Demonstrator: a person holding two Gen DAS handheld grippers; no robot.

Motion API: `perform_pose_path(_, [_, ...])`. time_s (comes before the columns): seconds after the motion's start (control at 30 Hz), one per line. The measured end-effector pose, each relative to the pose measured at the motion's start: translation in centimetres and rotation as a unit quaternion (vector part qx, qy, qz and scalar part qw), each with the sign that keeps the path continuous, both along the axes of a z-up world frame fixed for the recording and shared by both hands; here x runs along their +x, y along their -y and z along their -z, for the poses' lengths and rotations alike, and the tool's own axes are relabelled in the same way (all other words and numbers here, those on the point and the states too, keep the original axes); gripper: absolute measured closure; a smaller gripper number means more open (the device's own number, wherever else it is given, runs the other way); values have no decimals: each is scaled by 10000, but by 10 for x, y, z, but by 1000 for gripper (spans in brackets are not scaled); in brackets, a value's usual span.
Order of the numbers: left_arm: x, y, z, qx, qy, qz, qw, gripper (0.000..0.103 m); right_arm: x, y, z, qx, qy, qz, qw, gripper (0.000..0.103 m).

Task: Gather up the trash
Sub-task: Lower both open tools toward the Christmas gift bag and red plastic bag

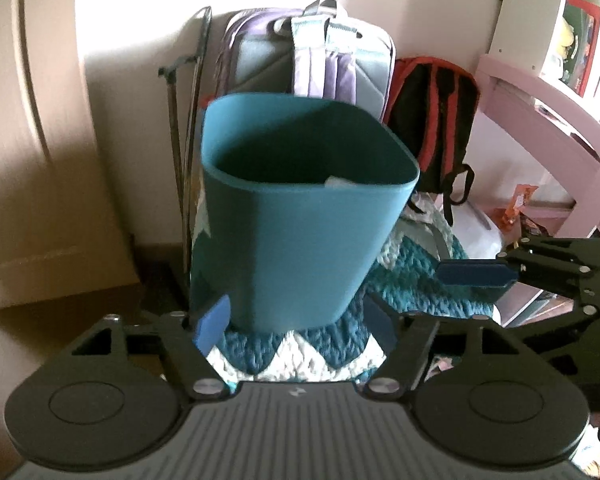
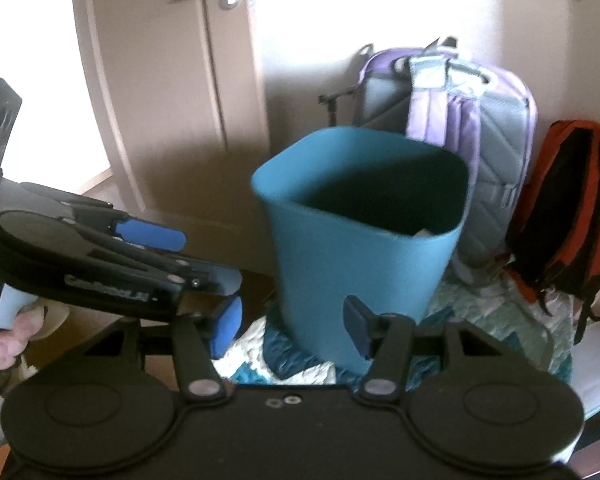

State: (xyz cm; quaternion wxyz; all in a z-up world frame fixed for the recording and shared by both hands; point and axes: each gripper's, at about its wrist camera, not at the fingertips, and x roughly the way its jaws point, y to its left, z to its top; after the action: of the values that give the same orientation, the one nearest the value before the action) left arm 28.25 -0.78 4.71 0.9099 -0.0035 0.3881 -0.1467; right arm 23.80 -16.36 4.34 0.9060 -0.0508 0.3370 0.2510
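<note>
A teal plastic bin (image 1: 300,208) stands upright on a knitted teal-and-white rug (image 1: 300,356), and a white scrap (image 1: 336,181) shows just inside its near rim. My left gripper (image 1: 296,324) is open, one blue pad on each side of the bin's base, and neither pad presses on it. From the right edge, a blue-padded finger of my right gripper (image 1: 476,274) reaches in towards the bin. In the right wrist view the bin (image 2: 364,220) stands just beyond my open right gripper (image 2: 292,330), which holds nothing. My left gripper (image 2: 188,260) comes in from the left.
A purple-grey backpack (image 1: 320,60) and a red-black backpack (image 1: 436,120) lean on the wall behind the bin. A door (image 2: 160,80) is to the left. Pink furniture (image 1: 540,120) and orange wrappers (image 1: 516,204) lie to the right. A person's hand (image 2: 8,344) holds the left gripper's handle.
</note>
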Motion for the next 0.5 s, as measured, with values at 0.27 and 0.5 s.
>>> perform_pose_path(0.27, [-22, -27, 55, 168, -141, 25, 9998, 19, -15, -13, 55, -43, -391, -109, 9992, 46])
perform_pose_path(0.5, [-16, -38, 124, 438, -440, 313, 9976, 19, -12, -19, 126, 174, -788, -157, 9966, 46])
